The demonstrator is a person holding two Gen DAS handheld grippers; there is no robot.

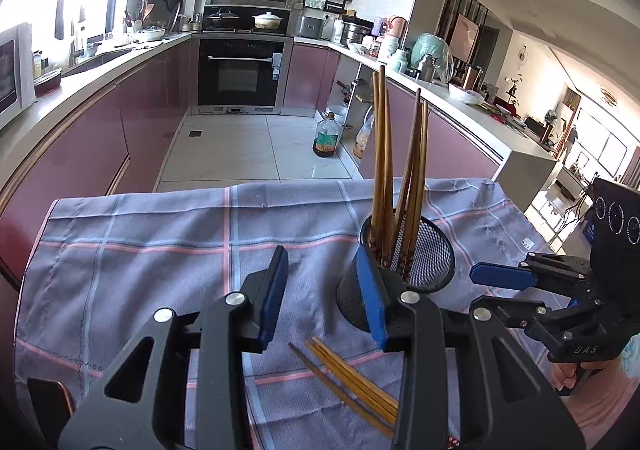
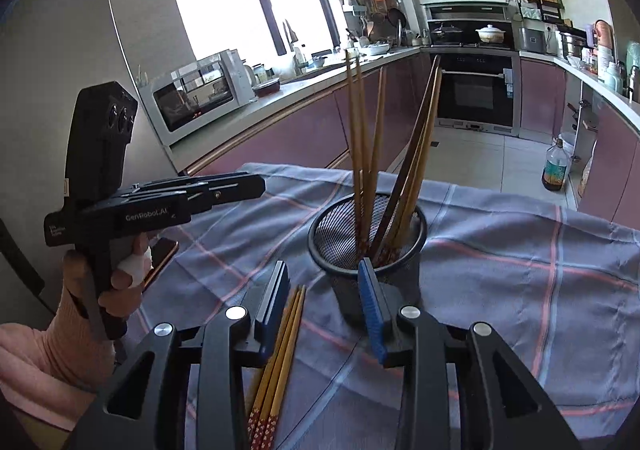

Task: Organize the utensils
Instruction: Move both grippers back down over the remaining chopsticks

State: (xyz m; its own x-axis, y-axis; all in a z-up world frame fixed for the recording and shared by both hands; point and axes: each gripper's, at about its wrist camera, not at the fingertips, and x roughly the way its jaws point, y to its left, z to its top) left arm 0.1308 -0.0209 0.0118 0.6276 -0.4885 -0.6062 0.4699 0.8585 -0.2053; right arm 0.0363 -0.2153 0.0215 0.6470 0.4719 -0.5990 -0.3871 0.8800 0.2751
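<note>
Both grippers, left gripper and right gripper, stand released, grasping nothing. Mesh holder holds upright chopsticks; loose chopsticks lie beside it. Risk: jaws apparently near holder may topple it.

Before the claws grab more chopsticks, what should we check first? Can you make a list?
1. Left claw open with nothing in it: ok.
2. Right claw open with nothing in it: ok.
3. Loose wooden chopsticks lying flat on the checked grey cloth, within view: ok.
4. Black mesh cup standing upright: ok.
5. Room left in the cup beside the standing chopsticks: ok.
6. Number of loose chopsticks: cannot tell; they overlap.
</note>
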